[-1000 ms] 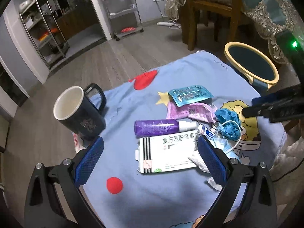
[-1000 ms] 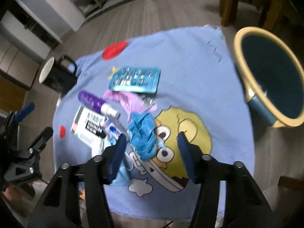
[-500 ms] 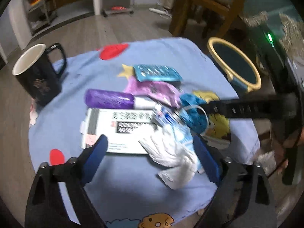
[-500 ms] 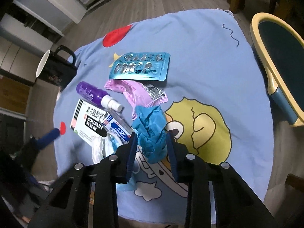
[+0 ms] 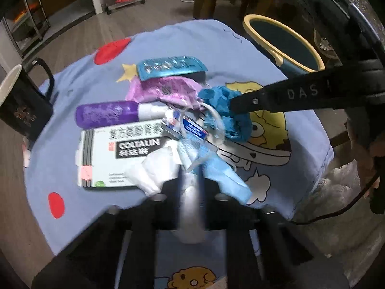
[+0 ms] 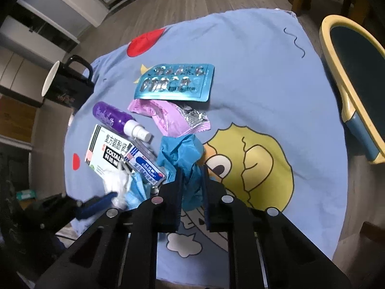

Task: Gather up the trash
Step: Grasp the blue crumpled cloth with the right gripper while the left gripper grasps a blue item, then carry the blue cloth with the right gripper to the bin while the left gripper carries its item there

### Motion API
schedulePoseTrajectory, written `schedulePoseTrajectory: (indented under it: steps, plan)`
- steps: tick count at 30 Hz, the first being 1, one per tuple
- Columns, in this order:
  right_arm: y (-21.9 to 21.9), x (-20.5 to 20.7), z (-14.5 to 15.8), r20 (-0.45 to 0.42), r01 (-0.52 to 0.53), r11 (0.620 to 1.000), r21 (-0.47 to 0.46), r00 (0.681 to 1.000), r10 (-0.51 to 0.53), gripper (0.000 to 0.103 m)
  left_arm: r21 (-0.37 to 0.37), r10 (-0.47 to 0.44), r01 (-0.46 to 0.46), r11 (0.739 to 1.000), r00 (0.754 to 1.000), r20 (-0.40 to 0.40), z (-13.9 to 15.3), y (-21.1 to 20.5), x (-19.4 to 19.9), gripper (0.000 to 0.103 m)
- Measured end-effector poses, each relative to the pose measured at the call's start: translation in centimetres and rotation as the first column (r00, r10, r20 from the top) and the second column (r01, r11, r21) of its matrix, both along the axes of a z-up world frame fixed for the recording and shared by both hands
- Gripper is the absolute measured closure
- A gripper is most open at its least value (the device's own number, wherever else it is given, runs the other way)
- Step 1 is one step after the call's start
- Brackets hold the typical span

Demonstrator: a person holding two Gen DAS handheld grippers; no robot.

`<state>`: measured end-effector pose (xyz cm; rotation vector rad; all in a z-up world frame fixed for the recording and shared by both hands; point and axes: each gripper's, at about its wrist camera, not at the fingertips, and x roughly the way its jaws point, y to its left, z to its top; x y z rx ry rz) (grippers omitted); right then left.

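Trash lies in a heap on a blue cartoon cloth (image 6: pixel 252 77). My right gripper (image 6: pixel 192 187) is shut on a crumpled blue glove (image 6: pixel 180 154), which also shows in the left wrist view (image 5: pixel 226 110). My left gripper (image 5: pixel 190 187) is shut on a white tissue (image 5: pixel 154 168) tangled with a light blue face mask (image 5: pixel 216 168). Around them lie a teal blister pack (image 6: pixel 175 82), a pink wrapper (image 6: pixel 168 115), a purple spray bottle (image 6: pixel 113 118) and a white Coltalin box (image 6: pixel 105 151) with a small blue-and-white box (image 6: pixel 146 166) on it.
A yellow-rimmed bin (image 6: pixel 353 72) stands on the floor to the right of the table, also visible in the left wrist view (image 5: pixel 284 41). A black mug (image 6: pixel 65 84) stands at the cloth's left edge. Wooden chair legs and shelving stand beyond.
Both grippers went from open to shut. The right closed on the blue glove; the left moved forward and closed on the tissue and mask.
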<state>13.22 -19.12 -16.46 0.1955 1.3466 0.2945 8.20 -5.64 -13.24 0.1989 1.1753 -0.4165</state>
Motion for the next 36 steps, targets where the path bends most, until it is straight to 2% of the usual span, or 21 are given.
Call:
schedulePoseTrajectory:
  steps: [1, 6, 12, 18, 25, 30, 36]
  plan:
    - [-0.2, 0.0, 0.2, 0.007, 0.005, 1.000, 0.007, 1.000, -0.006, 0.089, 0.001, 0.007, -0.007, 1.000, 1.000, 0.005, 0.3, 0.1, 0.1, 0.101]
    - [-0.9, 0.0, 1.7, 0.040, 0.023, 0.999, 0.032, 0.999, -0.024, 0.089, 0.009, 0.018, -0.019, 1.000, 0.998, 0.065, 2.5, 0.6, 0.0, 0.102]
    - [-1.9, 0.3, 5.0, 0.121, 0.040, 0.997, 0.066, 0.991, -0.048, 0.089, -0.024, -0.014, 0.019, 1.000, 0.980, 0.199, 6.8, 0.0, -0.3, 0.102]
    - [-4.6, 0.9, 8.9, 0.219, 0.085, 0.991, 0.102, 0.970, -0.106, 0.089, -0.090, -0.013, 0.038, 0.995, 0.966, 0.258, 9.4, -0.3, 0.2, 0.102]
    - [-7.4, 1.5, 12.0, 0.293, 0.103, 0.983, 0.149, 0.945, -0.143, 0.089, -0.154, 0.003, 0.043, 0.987, 0.958, 0.287, 11.2, 0.0, 0.6, 0.102]
    - [-9.4, 1.5, 12.7, 0.298, 0.135, 0.974, 0.180, 0.937, -0.185, 0.089, -0.170, 0.015, 0.037, 0.985, 0.956, 0.292, 11.9, 0.3, 0.9, 0.102]
    - [-9.7, 1.4, 13.0, 0.307, 0.138, 0.971, 0.194, 0.932, -0.194, 0.089, -0.174, 0.021, 0.031, 0.984, 0.957, 0.288, 11.7, 0.4, 1.2, 0.102]
